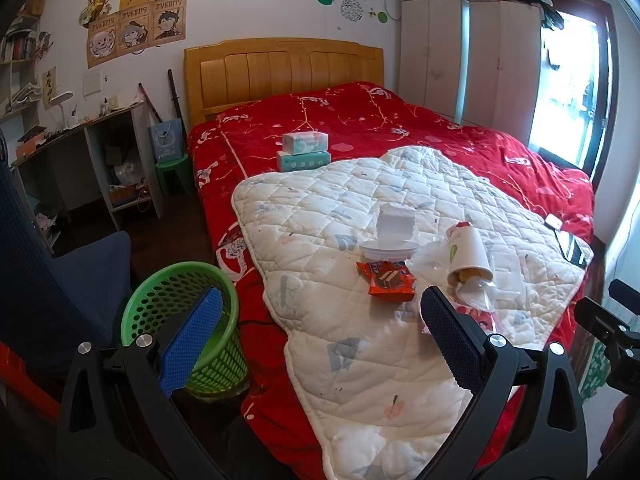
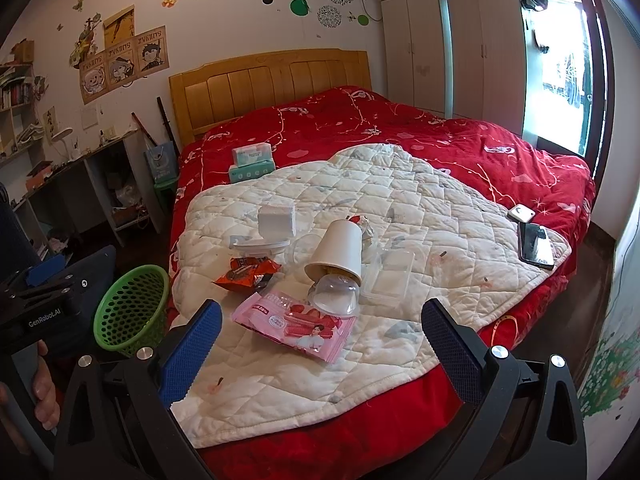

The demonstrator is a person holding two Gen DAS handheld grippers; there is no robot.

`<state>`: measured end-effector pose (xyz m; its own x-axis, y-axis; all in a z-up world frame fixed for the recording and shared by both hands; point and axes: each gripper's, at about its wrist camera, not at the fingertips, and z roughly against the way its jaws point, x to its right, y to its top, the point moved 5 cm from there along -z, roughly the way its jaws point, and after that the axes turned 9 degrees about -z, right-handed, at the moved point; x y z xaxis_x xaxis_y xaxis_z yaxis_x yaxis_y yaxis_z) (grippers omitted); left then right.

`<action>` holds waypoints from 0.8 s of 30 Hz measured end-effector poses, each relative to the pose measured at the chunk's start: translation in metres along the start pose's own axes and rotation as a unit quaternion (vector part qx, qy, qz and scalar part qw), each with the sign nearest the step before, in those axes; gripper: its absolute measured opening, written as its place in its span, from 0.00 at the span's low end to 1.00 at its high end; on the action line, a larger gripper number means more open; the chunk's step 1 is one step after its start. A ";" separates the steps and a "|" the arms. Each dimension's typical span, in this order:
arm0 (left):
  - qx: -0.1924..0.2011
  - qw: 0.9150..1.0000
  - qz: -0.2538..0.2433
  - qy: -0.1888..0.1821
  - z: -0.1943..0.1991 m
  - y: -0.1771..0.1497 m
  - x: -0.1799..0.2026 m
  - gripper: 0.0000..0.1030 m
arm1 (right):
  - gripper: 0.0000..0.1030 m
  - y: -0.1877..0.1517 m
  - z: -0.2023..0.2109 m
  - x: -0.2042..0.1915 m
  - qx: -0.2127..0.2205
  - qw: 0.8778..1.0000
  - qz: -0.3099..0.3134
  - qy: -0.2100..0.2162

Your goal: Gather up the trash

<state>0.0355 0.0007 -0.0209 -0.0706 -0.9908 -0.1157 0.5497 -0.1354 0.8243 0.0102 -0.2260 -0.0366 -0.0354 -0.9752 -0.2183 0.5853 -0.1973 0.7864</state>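
We hold both claws wide open and empty above the near edge of the bed. In the right wrist view the right claw (image 2: 320, 344) fills the bottom of the frame, its blue pads spread apart. Between them, just above, lies a pink snack wrapper (image 2: 296, 322) on the white quilt (image 2: 420, 216). Touching the wrapper's upper edge is a clear dome lid (image 2: 334, 292), and behind that lies a tipped white paper cup (image 2: 338, 250), mouth toward us. Left of the lid lies an orange wrapper (image 2: 246, 274); right of the cup is a clear plastic tray (image 2: 390, 276). Further up sit a white lid (image 2: 262, 245) and a white foam block (image 2: 277, 220).

In the left wrist view the left claw (image 1: 320, 332) spreads across the bottom of the frame, with the green basket (image 1: 176, 292) on the floor at lower left, beside the bed.

At the right edge of the quilt lies a phone (image 2: 536, 246). Further up, two tissue packs (image 2: 252, 162) are stacked on the red bedspread (image 2: 460, 136), before the wooden headboard (image 2: 272, 80).
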 end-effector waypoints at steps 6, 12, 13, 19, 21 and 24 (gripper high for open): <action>0.000 1.000 -0.002 0.000 0.000 -0.001 0.001 0.95 | 0.94 0.004 -0.001 0.002 -0.001 1.000 -0.002 0.001; -0.004 1.000 -0.001 0.001 -0.001 -0.002 0.003 0.95 | 0.94 0.002 0.001 0.000 0.000 1.000 0.002 0.002; -0.005 1.000 0.000 0.001 -0.002 -0.002 0.003 0.95 | 0.94 0.002 0.001 -0.001 0.000 1.000 0.002 0.002; -0.008 1.000 0.003 0.001 -0.004 -0.003 0.003 0.95 | 0.94 0.002 -0.001 -0.001 0.000 1.000 0.002 0.003; -0.010 1.000 0.005 0.001 -0.006 -0.003 0.003 0.95 | 0.94 0.002 -0.001 -0.002 -0.001 1.000 0.001 0.003; -0.012 1.000 0.007 0.001 -0.008 -0.003 0.003 0.95 | 0.94 0.002 -0.001 -0.002 0.000 1.000 0.001 0.003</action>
<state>0.0399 -0.0016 -0.0282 -0.0617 -0.9924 -0.1060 0.5701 -0.1222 0.8124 0.0121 -0.2239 -0.0352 -0.0293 -0.9751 -0.2196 0.5847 -0.1950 0.7875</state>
